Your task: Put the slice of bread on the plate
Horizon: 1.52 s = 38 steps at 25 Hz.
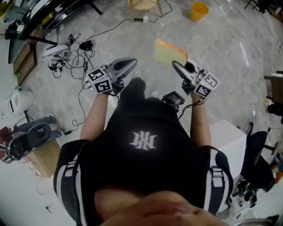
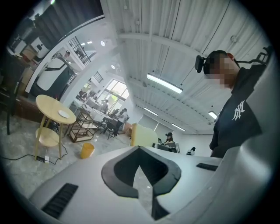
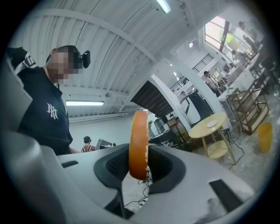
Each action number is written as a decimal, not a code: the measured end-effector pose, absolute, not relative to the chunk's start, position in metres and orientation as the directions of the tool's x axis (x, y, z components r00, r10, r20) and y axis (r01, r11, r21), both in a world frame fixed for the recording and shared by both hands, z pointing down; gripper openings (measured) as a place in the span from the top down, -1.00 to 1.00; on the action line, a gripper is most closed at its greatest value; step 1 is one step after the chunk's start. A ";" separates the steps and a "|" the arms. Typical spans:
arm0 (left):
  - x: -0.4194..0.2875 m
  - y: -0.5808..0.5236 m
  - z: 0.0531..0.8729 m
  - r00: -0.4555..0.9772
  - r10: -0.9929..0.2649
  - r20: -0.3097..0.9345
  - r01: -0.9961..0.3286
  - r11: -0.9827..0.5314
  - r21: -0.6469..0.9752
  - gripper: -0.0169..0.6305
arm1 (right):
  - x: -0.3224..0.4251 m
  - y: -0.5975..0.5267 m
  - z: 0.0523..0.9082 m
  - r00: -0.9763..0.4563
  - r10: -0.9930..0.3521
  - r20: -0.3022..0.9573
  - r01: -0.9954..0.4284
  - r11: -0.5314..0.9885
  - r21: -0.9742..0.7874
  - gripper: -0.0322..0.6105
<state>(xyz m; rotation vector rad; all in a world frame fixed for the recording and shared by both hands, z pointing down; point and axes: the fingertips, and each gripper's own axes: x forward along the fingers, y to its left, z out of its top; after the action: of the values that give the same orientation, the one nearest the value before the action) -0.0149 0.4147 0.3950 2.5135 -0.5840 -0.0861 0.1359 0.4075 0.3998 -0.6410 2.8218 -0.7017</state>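
Currently the right gripper [image 1: 175, 65] is clamped on the slice of bread [image 1: 169, 53], which is held in the air above the grey marbled floor [image 1: 230, 48], well apart from the plate [image 3: 211, 124]. In the right gripper view the slice [image 3: 139, 144] stands on edge between the two dark, textured pads, and both press on its flat faces. Its rounded crust is smooth and orange-brown, with a pale crumbly strip along one side. In the head view the slice shows a pale yellow, roughly square face with an orange rim. The left gripper [image 1: 132, 62] holds nothing. In the left gripper view its dark jaws meet tip to tip in a point, with only a narrow wedge-shaped gap behind the tips. Both gripper bodies are smooth light-grey moulded plastic, each with a cube of black-and-white square markers. The plate is a small, flat white disc on the top of a round, pale wooden table [image 3: 199, 130] with a lower shelf. A yellow bucket [image 1: 199, 11] stands on the floor near that table.
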 end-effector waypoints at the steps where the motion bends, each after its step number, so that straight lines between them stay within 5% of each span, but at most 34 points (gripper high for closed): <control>1: -0.014 0.414 0.396 0.904 -0.423 0.060 -0.387 -0.753 0.531 0.93 | 0.137 0.407 0.403 -0.893 -0.447 -0.051 -0.369 0.792 -0.487 0.60; 38: -0.089 0.157 0.421 0.920 -0.381 -0.094 -0.244 -0.743 0.624 0.93 | 0.055 0.147 0.382 -0.867 -0.497 0.027 -0.454 0.767 -0.454 0.60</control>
<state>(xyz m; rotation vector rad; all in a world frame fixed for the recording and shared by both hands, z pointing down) -0.0885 0.1568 0.4206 2.4407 -0.4435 -0.2846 0.0550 0.1466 0.3816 -0.7725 2.8633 -0.6983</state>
